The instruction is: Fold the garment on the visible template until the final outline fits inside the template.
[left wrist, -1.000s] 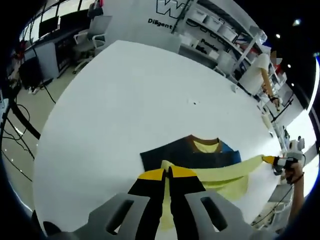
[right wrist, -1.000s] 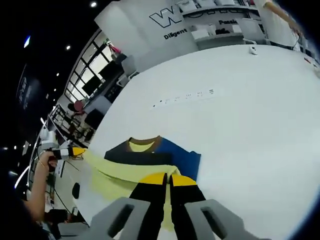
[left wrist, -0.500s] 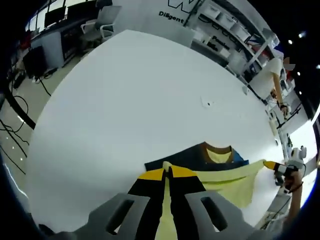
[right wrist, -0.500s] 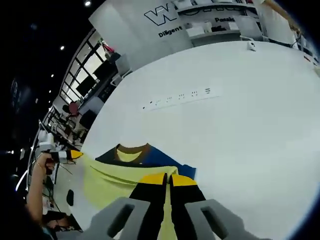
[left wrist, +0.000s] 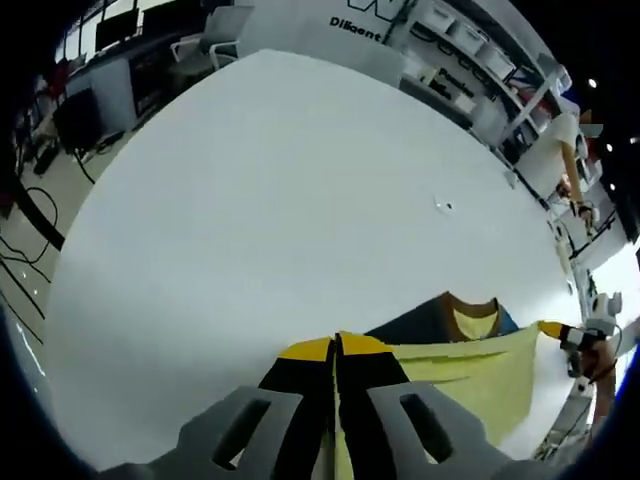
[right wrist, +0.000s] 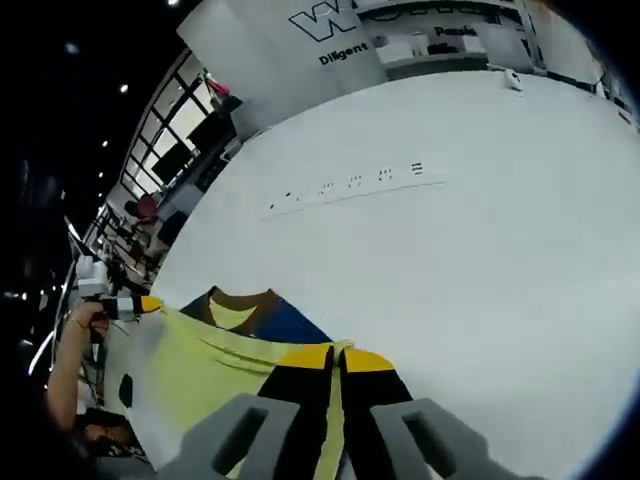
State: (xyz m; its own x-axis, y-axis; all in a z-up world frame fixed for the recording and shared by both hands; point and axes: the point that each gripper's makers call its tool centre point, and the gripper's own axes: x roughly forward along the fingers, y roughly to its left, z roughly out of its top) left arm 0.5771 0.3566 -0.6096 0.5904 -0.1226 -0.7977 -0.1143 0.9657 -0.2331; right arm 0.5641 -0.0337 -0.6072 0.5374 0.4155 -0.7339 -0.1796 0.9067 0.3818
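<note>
A yellow garment point(left wrist: 470, 375) with navy and blue parts and a brown collar point(left wrist: 468, 300) lies on the white table point(left wrist: 260, 200). My left gripper point(left wrist: 337, 343) is shut on one end of its yellow hem. My right gripper point(right wrist: 338, 348) is shut on the other end. The hem is stretched between them, lifted over the dark part. In the left gripper view the right gripper point(left wrist: 560, 332) is at the far right, in a hand. In the right gripper view the left gripper point(right wrist: 140, 304) is at the far left, beside the garment point(right wrist: 195, 370) and its collar point(right wrist: 240, 300).
A row of small dark marks point(right wrist: 350, 183) runs across the table point(right wrist: 480, 230) beyond the garment. Shelves with boxes point(left wrist: 470, 60) and a lettered wall stand behind the table. Office chairs point(left wrist: 215, 35) and desks are at the far left. A person point(left wrist: 575, 170) stands at the far right.
Both grippers have carried the yellow hem up over the garment toward the collar. The yellow layer now covers most of the navy part. Both views have shifted with the hands.
</note>
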